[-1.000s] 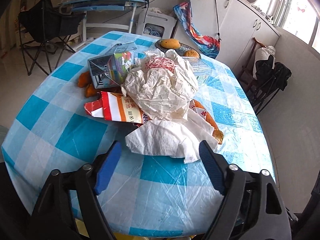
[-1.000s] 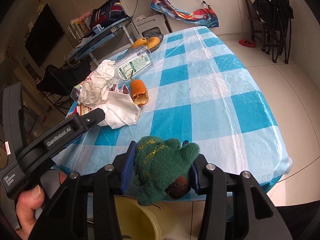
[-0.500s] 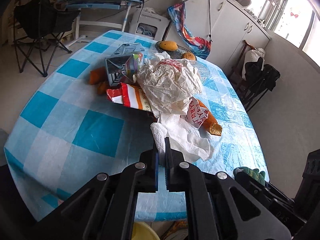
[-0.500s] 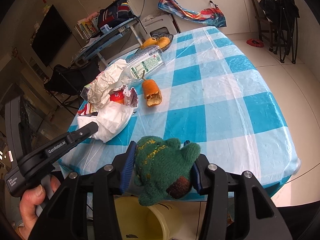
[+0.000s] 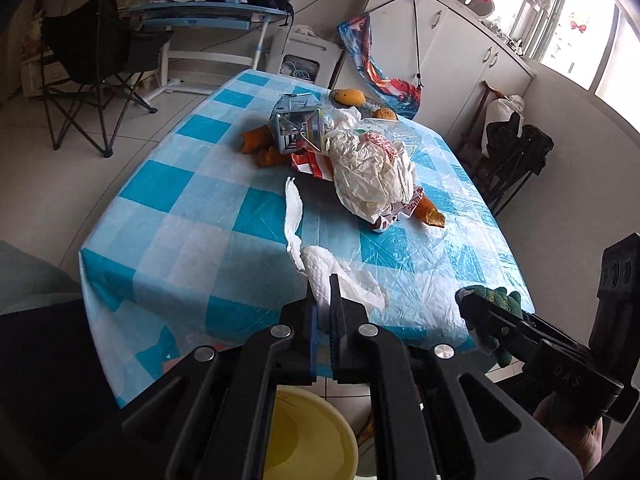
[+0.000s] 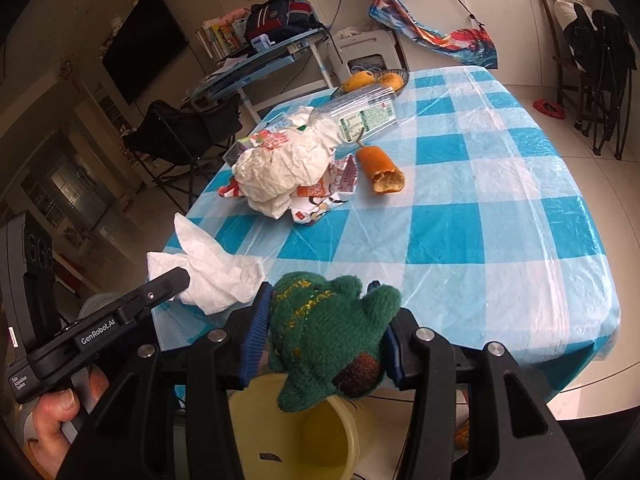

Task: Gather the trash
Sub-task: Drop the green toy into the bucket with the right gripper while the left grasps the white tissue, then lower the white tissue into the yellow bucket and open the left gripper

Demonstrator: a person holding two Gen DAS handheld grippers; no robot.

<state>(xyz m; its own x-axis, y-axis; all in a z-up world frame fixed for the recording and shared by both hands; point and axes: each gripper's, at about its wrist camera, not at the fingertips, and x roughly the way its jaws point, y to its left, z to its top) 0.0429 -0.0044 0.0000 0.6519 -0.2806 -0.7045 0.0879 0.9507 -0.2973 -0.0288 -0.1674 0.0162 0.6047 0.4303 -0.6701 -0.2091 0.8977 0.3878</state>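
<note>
My left hand-held gripper (image 5: 323, 312) is clenched on a white tissue (image 5: 320, 276) at the tabletop's (image 5: 192, 216) near edge, over a yellow bin (image 5: 308, 436). My right hand-held gripper (image 6: 320, 344) grasps a green knitted toy (image 6: 324, 336). Crumpled wrappers (image 5: 368, 176) lie mid-tabletop.

Table layout, trash heap past centre, bin under near edge.

Right wrist view: table (image 6: 500, 216) fills centre and right. Heap of wrappers (image 6: 280, 172) sits upper left of centre; fruit piece (image 6: 380, 168) just right of it; box (image 6: 360, 114) behind; bowl (image 6: 372, 80) at far edge. Tissue (image 6: 216, 272) lies at near left edge, touching left gripper (image 6: 176, 280). Right gripper (image 6: 324, 344), bottom centre, has knit toy (image 6: 328, 340) between its jaws, above bin (image 6: 320, 440). Left view: tissue (image 5: 320, 276) pinched in left gripper (image 5: 324, 312).
</note>
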